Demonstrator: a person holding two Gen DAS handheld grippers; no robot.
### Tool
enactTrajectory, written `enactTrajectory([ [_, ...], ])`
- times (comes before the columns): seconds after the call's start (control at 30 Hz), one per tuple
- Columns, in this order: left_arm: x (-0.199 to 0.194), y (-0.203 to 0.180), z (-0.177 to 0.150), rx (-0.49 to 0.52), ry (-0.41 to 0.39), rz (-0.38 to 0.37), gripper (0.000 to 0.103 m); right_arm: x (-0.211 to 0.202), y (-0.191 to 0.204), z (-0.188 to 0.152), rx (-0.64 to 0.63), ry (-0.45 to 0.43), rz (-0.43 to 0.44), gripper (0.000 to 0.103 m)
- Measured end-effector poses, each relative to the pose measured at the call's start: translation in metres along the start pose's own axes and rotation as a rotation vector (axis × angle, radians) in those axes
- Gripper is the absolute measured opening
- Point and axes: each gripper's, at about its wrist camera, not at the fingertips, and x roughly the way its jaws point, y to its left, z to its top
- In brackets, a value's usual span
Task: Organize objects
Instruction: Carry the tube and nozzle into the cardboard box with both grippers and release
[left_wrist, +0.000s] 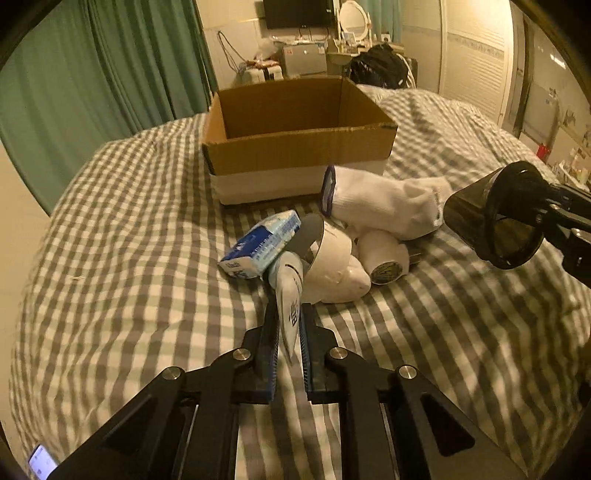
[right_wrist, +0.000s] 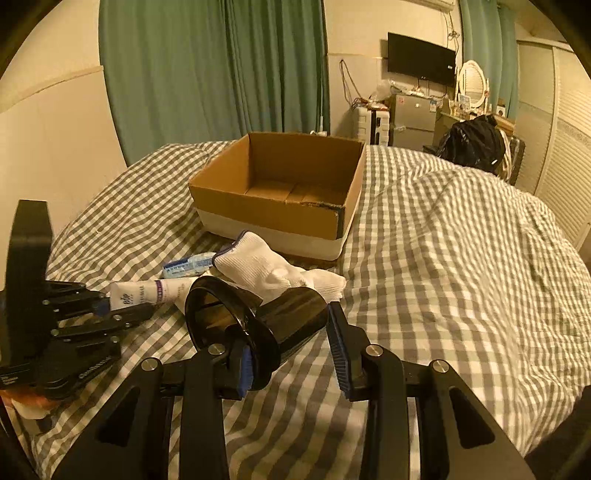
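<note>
A big bed (left_wrist: 110, 229) with a grey and white checked cover fills both views, under both tongs. Green curtains (right_wrist: 207, 70) hang far behind it.

A brown box (left_wrist: 295, 147) sits open on the bed, ahead of both tongs. Nothing shows inside it.

A white sock (left_wrist: 388, 203) with a dark blue cuff lies just in front of the box, ahead of the left tongs and a bit to their right. In the right view it lies just past the cup.

The right tongs (right_wrist: 291, 350) hold a shiny black cup (right_wrist: 258, 321) on its side. Its wide rim is pinched at the left finger, and the right finger sits beside its base. The cup is up off the bed.

White hair dryer parts (left_wrist: 347, 262) lie in a pile just ahead of the left tongs, touching the sock.

The left tongs (left_wrist: 290, 343) are closed tight on the flat end of a white tube (left_wrist: 290, 295). Its cap end points at the pile.

A small blue and white tissue pack (left_wrist: 262, 243) lies ahead and a little left of the left tongs, right beside the tube.
</note>
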Motion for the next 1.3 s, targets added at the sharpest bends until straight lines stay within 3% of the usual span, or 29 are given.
enactTrajectory([
  [0.6, -0.061, 0.017, 0.014, -0.051, -0.141, 0.013, 0.010, -0.055, 0.030, 0.012, -0.060, -0.108, -0.030, 0.034],
  [0.8, -0.074, 0.020, 0.056, -0.041, -0.222, 0.015, 0.009, -0.059, 0.035, 0.039, -0.096, -0.147, -0.034, 0.034],
  [1.0, -0.080, 0.025, 0.111, -0.040, -0.300, 0.001, 0.009, -0.055, 0.030, 0.087, -0.113, -0.205, -0.059, 0.034],
  [1.3, -0.048, 0.037, 0.195, -0.026, -0.349, -0.024, 0.009, -0.030, -0.001, 0.163, -0.078, -0.241, -0.074, 0.034],
])
